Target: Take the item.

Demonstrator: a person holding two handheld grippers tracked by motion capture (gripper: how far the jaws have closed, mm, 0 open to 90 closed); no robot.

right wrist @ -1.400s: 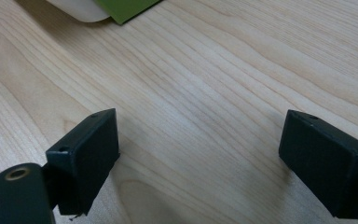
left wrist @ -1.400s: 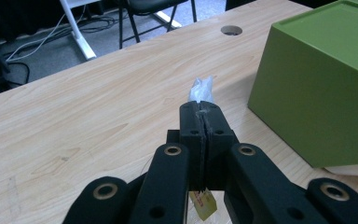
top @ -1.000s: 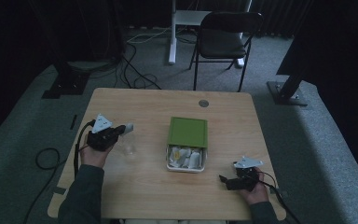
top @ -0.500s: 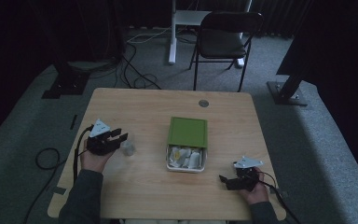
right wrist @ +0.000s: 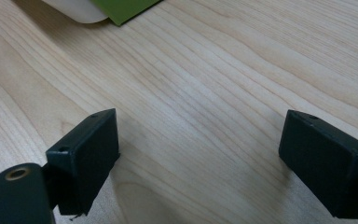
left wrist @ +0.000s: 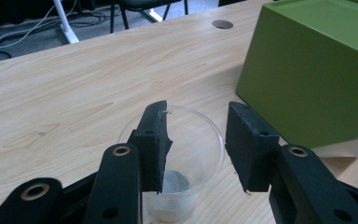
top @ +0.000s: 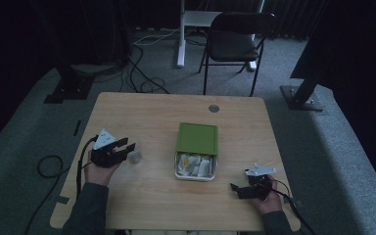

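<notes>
With its fingers [left wrist: 251,144] parted, left gripper [left wrist: 200,149] straddles clear plastic cup's [left wrist: 177,182] rim left of green box [left wrist: 317,70]; right gripper [right wrist: 205,158] wide open, empty.

Looks like a lab or recording studio I'm working in; dark curtained walls; grey carpet floor [top: 333,147] with loose cables [top: 142,73]; black stand bases [top: 301,98] flanking my wooden table [top: 152,112]; a folding chair [top: 237,41] and a white desk leg [top: 180,34] behind.

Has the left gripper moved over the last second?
Yes. In the high view the left gripper has slid down-left, away from the green box toward the table's near left edge, the clear cup with it.
</notes>
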